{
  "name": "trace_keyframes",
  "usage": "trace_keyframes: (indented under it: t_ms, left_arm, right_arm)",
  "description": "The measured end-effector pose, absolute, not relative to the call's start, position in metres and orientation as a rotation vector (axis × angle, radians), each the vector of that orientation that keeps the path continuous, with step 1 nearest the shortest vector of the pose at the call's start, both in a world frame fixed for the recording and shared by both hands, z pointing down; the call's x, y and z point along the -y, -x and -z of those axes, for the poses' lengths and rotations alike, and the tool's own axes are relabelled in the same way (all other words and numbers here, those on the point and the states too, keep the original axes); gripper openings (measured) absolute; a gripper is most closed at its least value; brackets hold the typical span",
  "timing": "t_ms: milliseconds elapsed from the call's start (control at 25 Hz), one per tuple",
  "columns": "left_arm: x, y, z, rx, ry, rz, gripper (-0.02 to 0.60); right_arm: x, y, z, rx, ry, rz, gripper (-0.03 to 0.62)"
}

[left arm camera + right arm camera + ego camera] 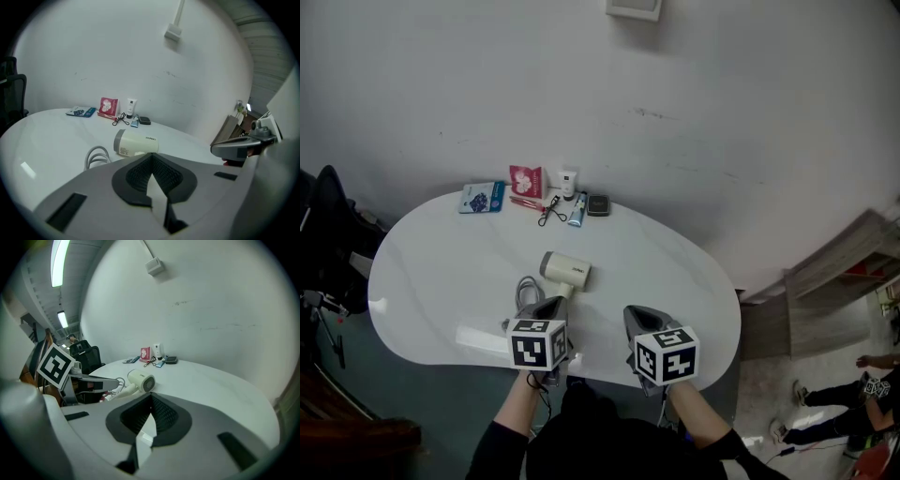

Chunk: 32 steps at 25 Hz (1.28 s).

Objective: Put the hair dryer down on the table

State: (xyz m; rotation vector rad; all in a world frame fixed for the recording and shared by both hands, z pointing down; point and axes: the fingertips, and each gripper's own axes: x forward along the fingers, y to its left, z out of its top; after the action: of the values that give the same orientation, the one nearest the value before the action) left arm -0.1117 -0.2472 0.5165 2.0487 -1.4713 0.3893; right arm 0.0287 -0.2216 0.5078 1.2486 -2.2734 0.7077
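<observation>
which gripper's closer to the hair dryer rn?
Left. The left gripper is at the handle end of the hair dryer; the right gripper sits farther off, to its right.

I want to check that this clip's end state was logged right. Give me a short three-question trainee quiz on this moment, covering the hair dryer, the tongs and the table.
1. True or false: the hair dryer lies on the table, and neither the left tongs nor the right tongs grip it.
2. The left tongs are: A) open; B) shut on nothing; C) shut on a cable.
3. Fill in: seen from the person, the pink packet lies at the table's ___ edge.
Key: 1 true. 2 B. 3 far.
</observation>
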Motion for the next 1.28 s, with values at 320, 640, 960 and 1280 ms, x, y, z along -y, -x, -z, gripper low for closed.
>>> trace_keyframes:
  t_ms: [320, 640, 960, 1280]
  left_arm:
    - [0.223, 0.112, -0.491, 1.426, -2.088, -0.278, 0.009]
    - [0.199, 0.110, -0.457, 1.439, -2.130, -0.178, 0.009]
    - [0.175, 0.107, -0.445, 1.453, -2.149, -0.142, 0.009]
    - [0.152, 0.105, -0.435, 1.482, -2.163, -0.120, 0.009]
  right_arm:
    - [0.212, -0.027, -0.497, 2.336, -1.231, -0.687, 0.002]
    - [0.201, -0.030, -0.486, 2.373, -1.229, -0.661, 0.002]
    - [0.183, -0.037, -0.477, 2.405, -1.225, -0.622, 0.002]
    - [0.167, -0.045, -0.472, 2.418, -1.226, -0.604, 0.002]
